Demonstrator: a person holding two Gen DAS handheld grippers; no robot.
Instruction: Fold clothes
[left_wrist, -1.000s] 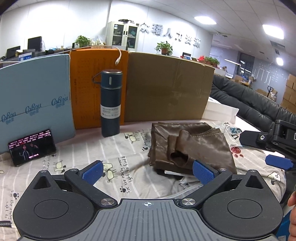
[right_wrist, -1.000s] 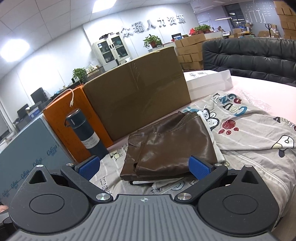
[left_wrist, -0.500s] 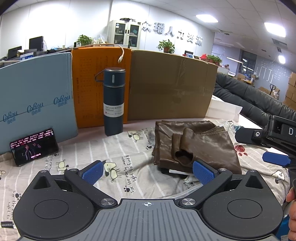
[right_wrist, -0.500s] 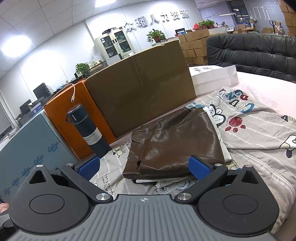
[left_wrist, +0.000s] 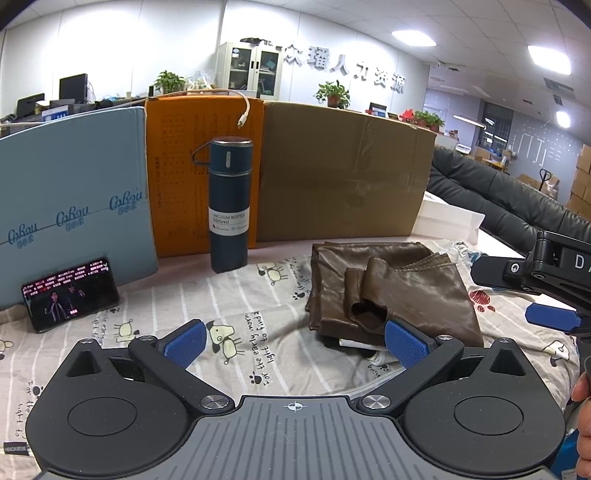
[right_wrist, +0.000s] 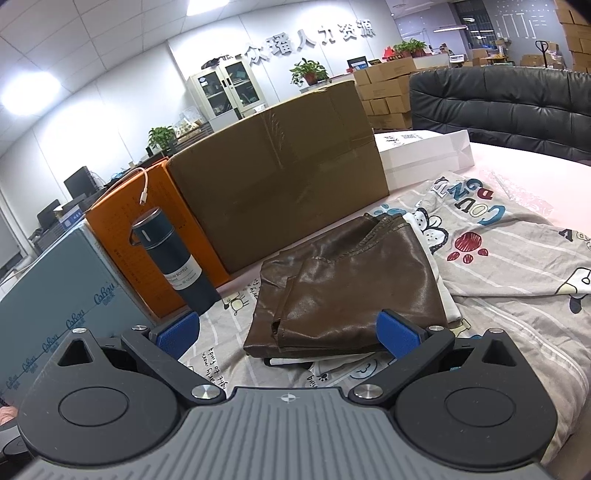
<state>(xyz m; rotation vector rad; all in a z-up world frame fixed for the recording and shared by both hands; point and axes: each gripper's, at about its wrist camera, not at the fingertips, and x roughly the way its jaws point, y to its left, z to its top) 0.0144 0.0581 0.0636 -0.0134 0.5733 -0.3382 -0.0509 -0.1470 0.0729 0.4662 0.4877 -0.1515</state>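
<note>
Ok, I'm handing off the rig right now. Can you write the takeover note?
Left claw: open, empty, above the printed sheet.
Right claw: open, empty, just short of the brown garment.
Garment: folded into a compact stack on the sheet, on top of something white; one loose flap shows on its near left side.
Done: the fold looks largely complete.
Left: probably tuck or flatten that flap, then check the edges.

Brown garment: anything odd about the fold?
Mostly tidy, but the brown garment has a loose flap bunched open on top near its front edge. Something white sticks out from underneath it.
</note>
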